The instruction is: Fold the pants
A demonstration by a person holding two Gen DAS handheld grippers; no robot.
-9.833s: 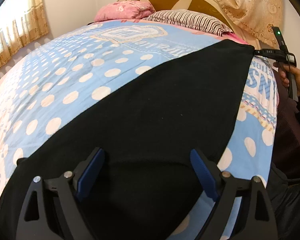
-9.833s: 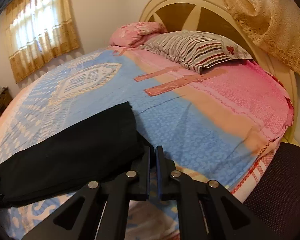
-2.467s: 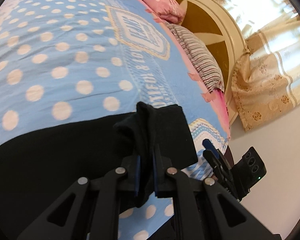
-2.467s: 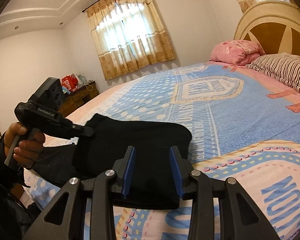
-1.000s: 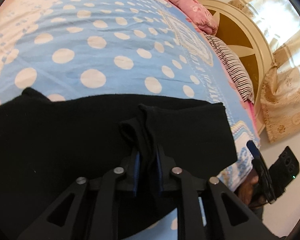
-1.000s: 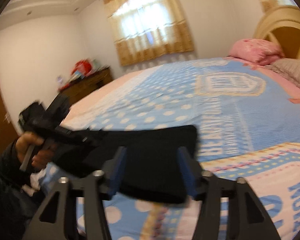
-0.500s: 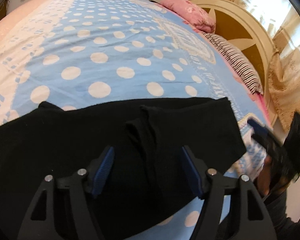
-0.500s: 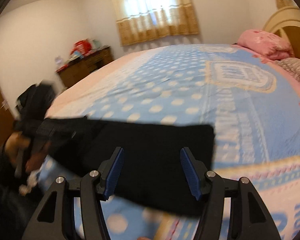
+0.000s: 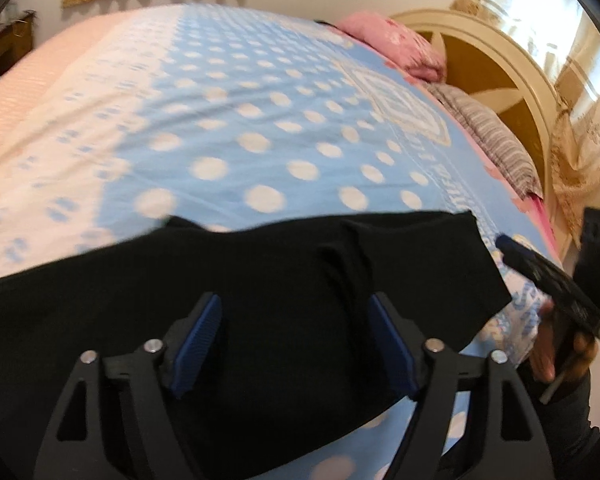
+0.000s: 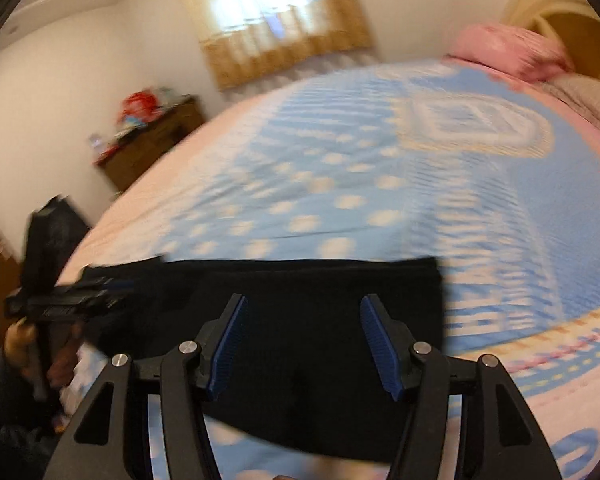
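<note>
Both grippers tilted down over pants (image 9: 284,288) | left gripper (image 9: 296,344) fingers spreading, empty | right gripper (image 10: 302,348) fingers apart, empty

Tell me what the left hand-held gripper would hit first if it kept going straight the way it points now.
Most likely the black pants lying on the bed. The left hand-held gripper points down at them, its jaws opening with nothing pinched between them. How far above the cloth it hangs is unclear.
</note>
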